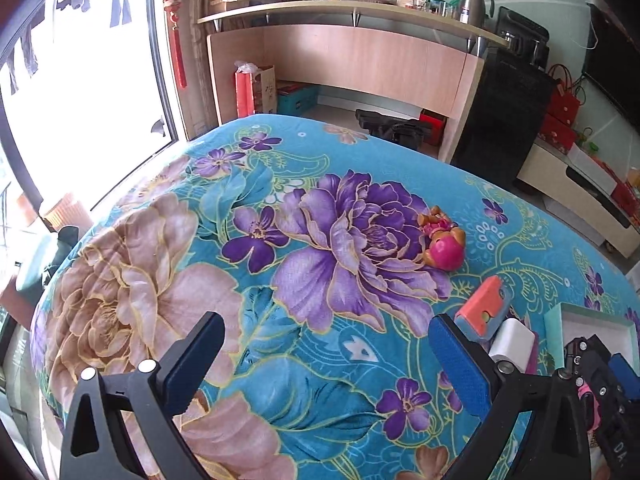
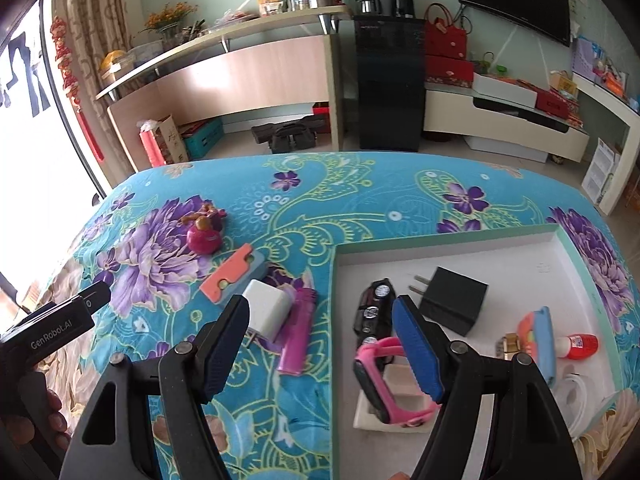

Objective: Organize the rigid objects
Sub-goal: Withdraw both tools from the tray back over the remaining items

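A white tray with a green rim lies on the floral bedspread at the right. In it are a pink watch, a black charger, a black toy car, a blue-orange item and a small red bottle. Left of the tray lie a white charger, a purple lighter, an orange-blue case and a pink doll. My right gripper is open and empty above the tray's left rim. My left gripper is open and empty over the bedspread, left of the case and doll.
The bed ends at a window on the left. A wooden counter, a black cabinet and a low TV stand stand beyond the far edge. The tray's corner shows in the left wrist view.
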Available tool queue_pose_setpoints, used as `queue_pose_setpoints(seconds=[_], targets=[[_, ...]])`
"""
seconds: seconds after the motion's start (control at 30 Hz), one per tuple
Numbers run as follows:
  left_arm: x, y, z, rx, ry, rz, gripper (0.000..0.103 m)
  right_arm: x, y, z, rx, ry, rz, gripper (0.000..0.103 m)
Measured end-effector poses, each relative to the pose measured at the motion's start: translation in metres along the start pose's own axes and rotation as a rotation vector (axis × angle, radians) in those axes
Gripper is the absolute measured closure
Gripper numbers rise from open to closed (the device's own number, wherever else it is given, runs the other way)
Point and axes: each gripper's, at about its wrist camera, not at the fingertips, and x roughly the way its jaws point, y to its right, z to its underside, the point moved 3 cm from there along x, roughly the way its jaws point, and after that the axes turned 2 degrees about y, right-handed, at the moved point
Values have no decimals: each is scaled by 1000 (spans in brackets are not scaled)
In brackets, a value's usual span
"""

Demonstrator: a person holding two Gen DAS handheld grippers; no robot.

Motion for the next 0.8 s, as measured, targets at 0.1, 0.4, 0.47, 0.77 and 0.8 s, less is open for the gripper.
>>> queue_pose_setpoints(seconds=[0.1, 0.4, 0.47, 0.77, 0.8], targets=[[5, -3, -3, -6, -14, 15, 0, 11, -16, 0, -18, -15, -31, 28], [39, 15, -16, 37, -104, 23, 0, 48, -45, 7, -74, -84, -57, 33], [47, 20, -21, 38, -118, 21, 0, 52, -43, 9, -76, -93, -45, 34], [73, 26, -13, 22, -155, 123, 0, 34, -17, 1, 1, -34, -37, 35], [74, 23, -13, 15, -157, 134, 0, 31, -15, 1, 2, -26, -33, 35]])
